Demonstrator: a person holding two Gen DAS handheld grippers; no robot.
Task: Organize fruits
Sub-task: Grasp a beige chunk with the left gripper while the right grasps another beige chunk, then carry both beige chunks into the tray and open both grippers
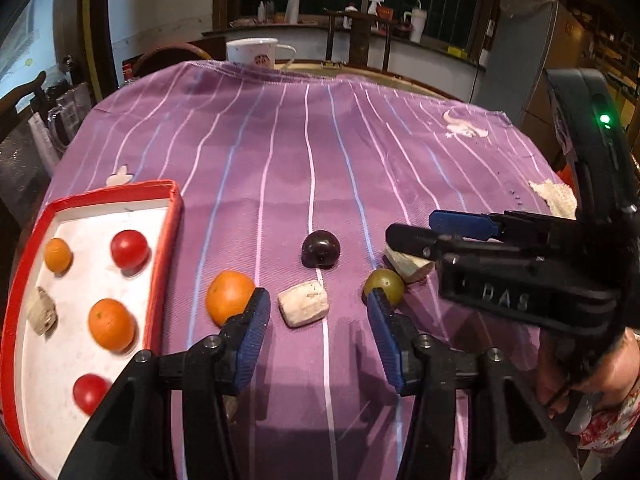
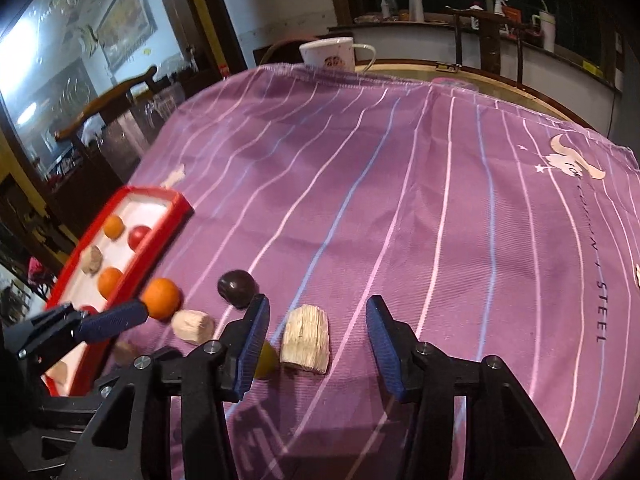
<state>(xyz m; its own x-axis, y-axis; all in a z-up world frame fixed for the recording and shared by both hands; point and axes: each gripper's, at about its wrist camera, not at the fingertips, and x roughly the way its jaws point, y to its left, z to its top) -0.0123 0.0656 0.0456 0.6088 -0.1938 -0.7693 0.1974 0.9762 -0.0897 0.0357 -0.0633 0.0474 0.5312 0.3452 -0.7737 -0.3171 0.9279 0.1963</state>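
Observation:
A red-rimmed white tray (image 1: 166,216) at the left holds two oranges, two red tomatoes and a pale chunk; it also shows in the right wrist view (image 2: 132,194). On the purple cloth lie an orange (image 1: 228,296), a pale chunk (image 1: 303,303), a dark plum (image 1: 320,249) and a green fruit (image 1: 384,285). My left gripper (image 1: 318,306) is open, its fingertips either side of the pale chunk. My right gripper (image 2: 316,312) is open over a beige ridged chunk (image 2: 306,338); it shows from the side in the left wrist view (image 1: 412,228).
A white cup (image 1: 252,52) stands at the table's far edge. A beige rag (image 1: 556,196) lies at the right edge of the cloth. Chairs and a counter with bottles stand behind the table.

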